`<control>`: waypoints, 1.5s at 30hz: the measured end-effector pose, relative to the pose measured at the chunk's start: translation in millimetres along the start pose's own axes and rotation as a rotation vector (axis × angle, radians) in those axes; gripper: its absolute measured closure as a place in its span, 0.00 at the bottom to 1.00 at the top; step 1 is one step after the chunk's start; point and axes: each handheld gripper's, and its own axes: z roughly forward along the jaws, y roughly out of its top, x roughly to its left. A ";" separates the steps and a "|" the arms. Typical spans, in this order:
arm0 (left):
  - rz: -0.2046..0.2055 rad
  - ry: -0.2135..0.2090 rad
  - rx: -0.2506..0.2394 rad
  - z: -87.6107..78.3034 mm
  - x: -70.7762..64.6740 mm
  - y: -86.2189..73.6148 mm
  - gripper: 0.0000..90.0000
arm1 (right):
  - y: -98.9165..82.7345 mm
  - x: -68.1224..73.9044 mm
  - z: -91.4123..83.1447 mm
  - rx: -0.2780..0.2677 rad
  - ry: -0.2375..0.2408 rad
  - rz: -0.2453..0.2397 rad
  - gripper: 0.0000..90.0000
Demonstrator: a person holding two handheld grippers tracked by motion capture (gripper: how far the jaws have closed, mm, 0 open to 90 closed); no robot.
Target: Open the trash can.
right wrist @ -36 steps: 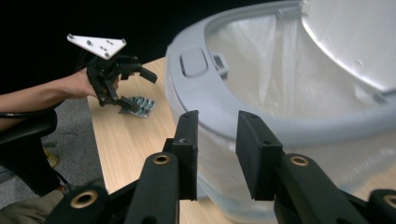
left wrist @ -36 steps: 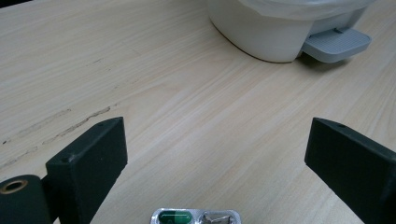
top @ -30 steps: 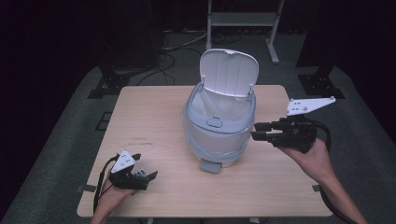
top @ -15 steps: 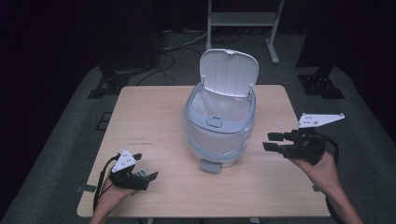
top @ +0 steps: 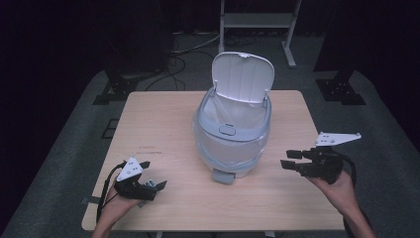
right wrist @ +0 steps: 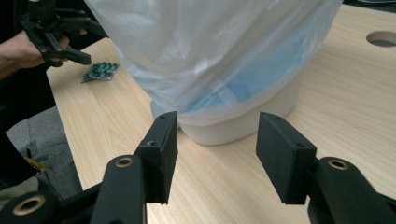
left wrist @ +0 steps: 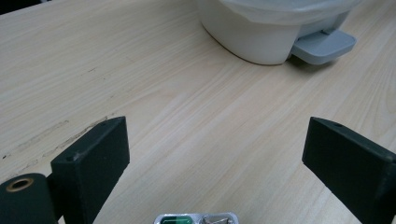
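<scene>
High view shows the blister pack (top: 157,185) lying on the table (top: 168,119) just at the tips of the left gripper (top: 148,186), whose fingers stand wide apart around nothing. Across the lidded bin (top: 233,134), the right gripper (top: 292,164) hovers, fingers just opening, empty.

Light wooden table (top: 163,119) set on grey carpet (top: 74,129), white metal stand (top: 257,20) seen behind, black cables (top: 183,47) trailed across floor

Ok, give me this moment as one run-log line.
white pedal bin with clear plastic liner: lid up | left gripper: open, over green blister pack | right gripper: jaws just opening, empty, beside bin
</scene>
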 end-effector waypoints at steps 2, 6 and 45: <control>0.003 -0.004 0.005 -0.4 -0.7 -0.4 0.07 | -4.3 -1.0 0.9 0.001 -0.006 0.006 0.51; 0.008 -0.015 0.023 -1.2 -1.3 -2.1 0.07 | -12.6 -3.2 3.2 0.006 -0.014 0.013 0.49; -0.044 -0.033 0.213 -7.5 8.0 -45.6 0.22 | -54.2 -6.6 20.9 0.047 -0.028 0.039 0.41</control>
